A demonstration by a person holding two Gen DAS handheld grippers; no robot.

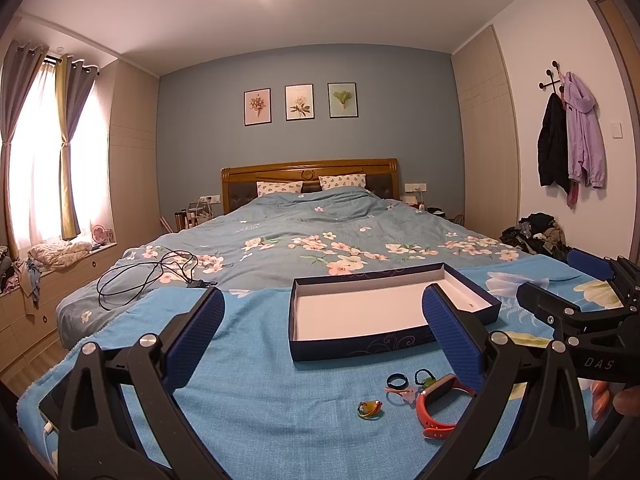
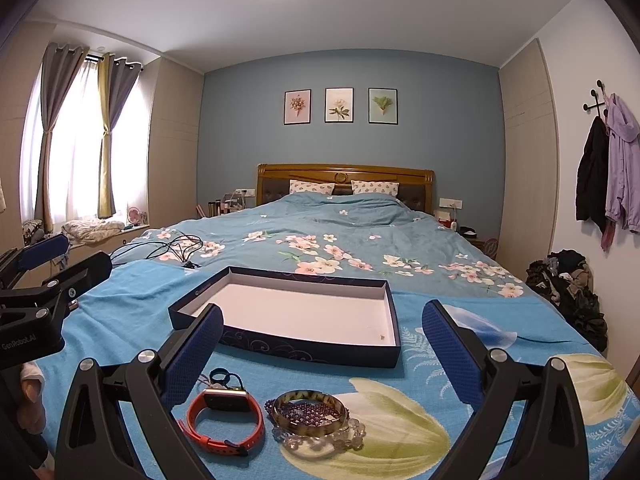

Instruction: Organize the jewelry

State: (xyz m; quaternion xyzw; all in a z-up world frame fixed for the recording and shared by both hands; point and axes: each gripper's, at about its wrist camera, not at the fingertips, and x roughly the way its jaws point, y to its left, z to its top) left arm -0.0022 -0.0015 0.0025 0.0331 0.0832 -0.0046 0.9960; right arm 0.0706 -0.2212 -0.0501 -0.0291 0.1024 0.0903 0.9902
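An open dark blue box [image 1: 360, 348] with a white inside [image 2: 304, 316] lies on the blue blanket. In front of it lie an orange wristband [image 1: 434, 404] [image 2: 224, 420], a dark ring [image 1: 397, 380] [image 2: 219, 376], a small green-yellow ring [image 1: 370, 409], and a brown bangle [image 2: 310, 410] stacked with purple beads [image 2: 308, 414] on a clear bead bracelet [image 2: 344, 438]. My left gripper [image 1: 320, 320] is open above the small rings. My right gripper [image 2: 322, 344] is open above the bangle pile. Both are empty.
The blue blanket [image 2: 400, 408] covers the bed's foot; the floral duvet [image 1: 320, 232] stretches behind. A black cable [image 1: 148, 276] lies at the left. A clothes pile [image 2: 568, 284] sits by the right wall. The right gripper shows in the left wrist view [image 1: 580, 304].
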